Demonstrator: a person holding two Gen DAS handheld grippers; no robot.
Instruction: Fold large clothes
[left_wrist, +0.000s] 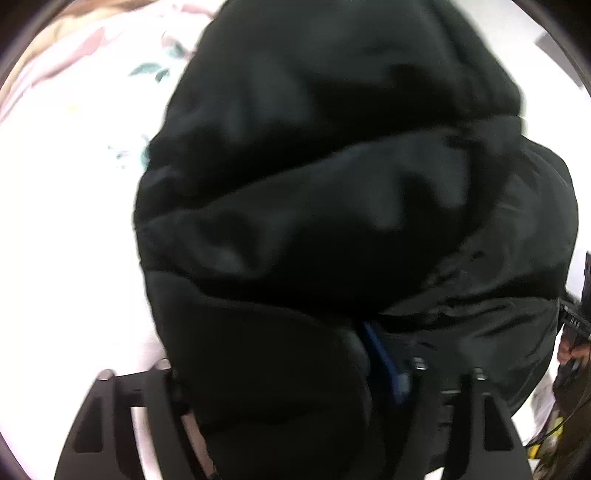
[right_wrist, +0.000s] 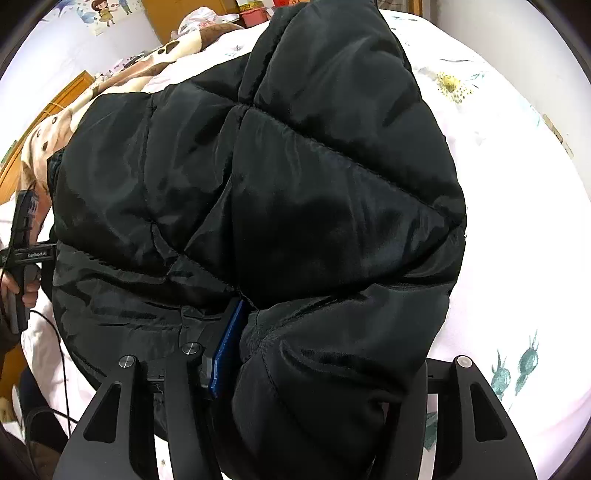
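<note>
A black puffer jacket (left_wrist: 332, 184) (right_wrist: 295, 184) lies bunched on a bed and fills both views. In the left wrist view a thick padded fold sits between the jaws of my left gripper (left_wrist: 277, 350). Its blue pad (left_wrist: 384, 365) presses into the fabric, and the other finger is hidden under the jacket. My right gripper (right_wrist: 332, 332) likewise has a puffy fold in its jaws. One blue pad (right_wrist: 229, 347) lies against the fold, and the jacket covers the opposite finger. Each gripper shows at the edge of the other's view, held by a hand (right_wrist: 26, 291) (left_wrist: 570, 350).
The jacket rests on a white bed sheet (right_wrist: 517, 184) (left_wrist: 55, 221) with a floral print. A cream and brown blanket (right_wrist: 122, 85) lies at the far left, with wooden furniture (right_wrist: 177, 18) behind it. A black cable (right_wrist: 62, 350) trails at the lower left.
</note>
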